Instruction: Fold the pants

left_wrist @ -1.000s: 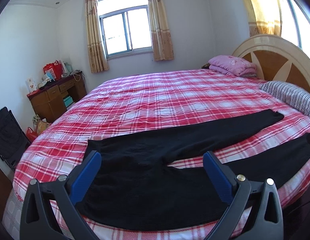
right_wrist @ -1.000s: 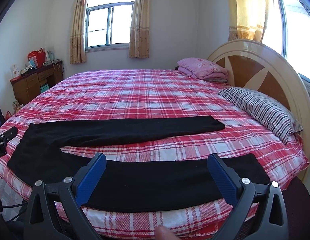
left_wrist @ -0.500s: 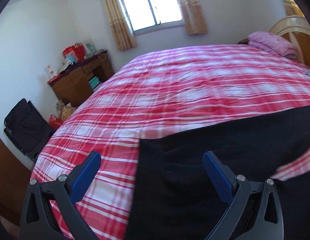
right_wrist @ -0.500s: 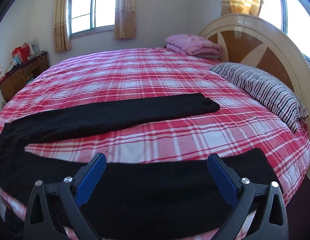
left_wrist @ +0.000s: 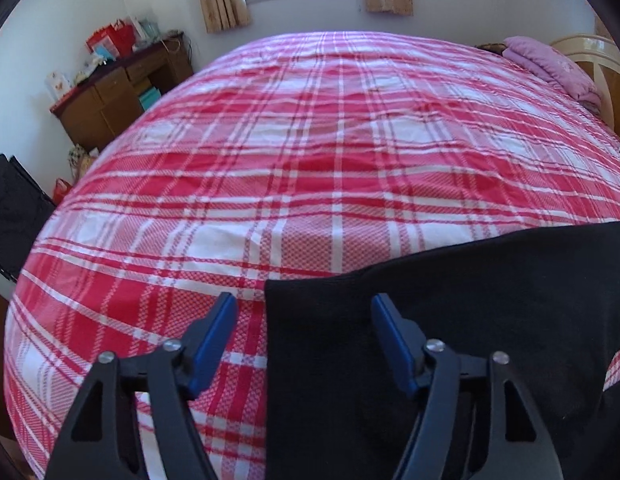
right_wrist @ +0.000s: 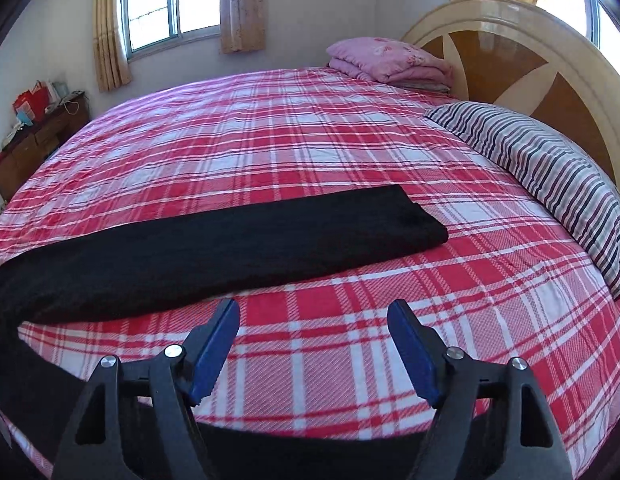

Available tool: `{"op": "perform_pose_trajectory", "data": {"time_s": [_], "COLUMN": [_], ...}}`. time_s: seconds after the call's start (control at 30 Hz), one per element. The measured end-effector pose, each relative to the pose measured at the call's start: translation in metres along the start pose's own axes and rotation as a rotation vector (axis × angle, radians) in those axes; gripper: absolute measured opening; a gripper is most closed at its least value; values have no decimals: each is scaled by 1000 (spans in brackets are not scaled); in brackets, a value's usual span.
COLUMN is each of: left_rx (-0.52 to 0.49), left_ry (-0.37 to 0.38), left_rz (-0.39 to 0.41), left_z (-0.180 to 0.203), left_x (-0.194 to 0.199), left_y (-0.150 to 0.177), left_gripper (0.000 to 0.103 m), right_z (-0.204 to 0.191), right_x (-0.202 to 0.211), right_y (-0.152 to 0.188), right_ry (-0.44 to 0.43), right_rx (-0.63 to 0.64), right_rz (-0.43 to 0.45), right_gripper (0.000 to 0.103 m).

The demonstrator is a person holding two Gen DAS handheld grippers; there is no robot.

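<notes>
1. The left hand-held gripper (left_wrist: 304, 308) is tilted down toward the bed (left_wrist: 310, 160). Its jaws stand at a medium width and have just been closing. The corner of the waist end of the black pants (left_wrist: 489, 300) lies between them, below the tips; the blue pads (left_wrist: 218, 336) do not press on the cloth as far as one can see.

2. The right hand-held gripper (right_wrist: 313, 312) is also tilted down. Its jaws are rather wide and have just been closing. Between the tips only the red checked bedcover shows. The near leg of the pants (right_wrist: 310, 452) lies under the black arms of this gripper, close to the bed edge, and nothing is clamped.

3. In the left wrist view the pants are cut off at the right and bottom border, so only the waist part is visible. How high the pads are above the cloth is hard to judge.

4. In the right wrist view the near leg is mostly hidden behind the gripper body. The far leg runs ahead of the gripper, from the left toward the right, flat on the bed.

5. Only the right wrist view shows the striped pillow (right_wrist: 549, 184) and the full headboard (right_wrist: 509, 40), ahead and to the right. Only the left wrist view shows the waist corner, and a black bag (left_wrist: 14, 208) far to the left. Both show the folded pink blanket (right_wrist: 389, 60) and a brown worktop (left_wrist: 110, 100) with small things on it.
</notes>
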State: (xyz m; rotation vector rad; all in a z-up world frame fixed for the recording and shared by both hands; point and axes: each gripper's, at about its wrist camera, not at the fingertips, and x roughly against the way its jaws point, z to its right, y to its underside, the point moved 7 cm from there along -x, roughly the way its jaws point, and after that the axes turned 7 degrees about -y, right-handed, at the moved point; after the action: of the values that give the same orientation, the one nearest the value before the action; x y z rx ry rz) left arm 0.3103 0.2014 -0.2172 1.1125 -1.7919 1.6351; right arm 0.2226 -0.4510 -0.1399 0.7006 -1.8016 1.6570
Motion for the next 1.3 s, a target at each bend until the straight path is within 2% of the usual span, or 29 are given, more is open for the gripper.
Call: {"op": "perform_pose_trajectory", "data": {"time_s": [0.03, 0.1, 0.17, 0.23, 0.33, 0.43, 0.53, 0.83, 1.03, 1.1, 1.13, 1.17, 1.2, 1.3], "left_rx": [-3, -3, -20, -53, -44, -24, -29, -28, -14, -23, -30, -43, -83, -154], "left_ry": [11, 55, 57, 93, 167, 186, 181, 178, 186, 181, 181, 181, 175, 148], "left_rz": [-16, -25, -24, -12, -17, -33, -32, -60, -71, -73, -75, -70, -58, -40], "left_z": [-1, 1, 4, 11, 14, 13, 15, 15, 14, 15, 15, 16, 19, 25], "left_x": [-2, -5, -7, -6, -9, -13, -14, -20, -22, -22, -23, -22, -22, -20], "left_y": [1, 2, 0, -2, -4, -7, -9, -13, -14, -14, -15, -15, -15, -16], "left_gripper": [55, 51, 49, 34, 22, 22, 22, 22, 22, 22, 22, 22, 22, 22], "right_z": [4, 17, 32, 47, 76, 99, 115, 126, 130, 128, 127, 126, 124, 120], "right_x": [-4, -14, -24, -33, -45, -57, -71, -129, -170, -180, -182, -182, -183, -183], "right_y": [-2, -8, -17, -25, -39, -50, -60, -102, -108, -104, -103, -104, -104, -104], "right_ry": [-1, 5, 33, 45, 84, 105, 85, 54, 33, 7, 9, 11, -4, -1], "right_rx": [-11, -33, -51, -73, -113, -137, -163, -148, -155, -152, -145, -135, -131, -114], "right_rz": [-8, -29, -40, -58, -67, -83, -105, -134, -198, -229, -227, -221, -221, -227], "right_gripper": [73, 68, 65, 58, 56, 56, 56, 56, 56, 42, 41, 36, 26, 18]}}
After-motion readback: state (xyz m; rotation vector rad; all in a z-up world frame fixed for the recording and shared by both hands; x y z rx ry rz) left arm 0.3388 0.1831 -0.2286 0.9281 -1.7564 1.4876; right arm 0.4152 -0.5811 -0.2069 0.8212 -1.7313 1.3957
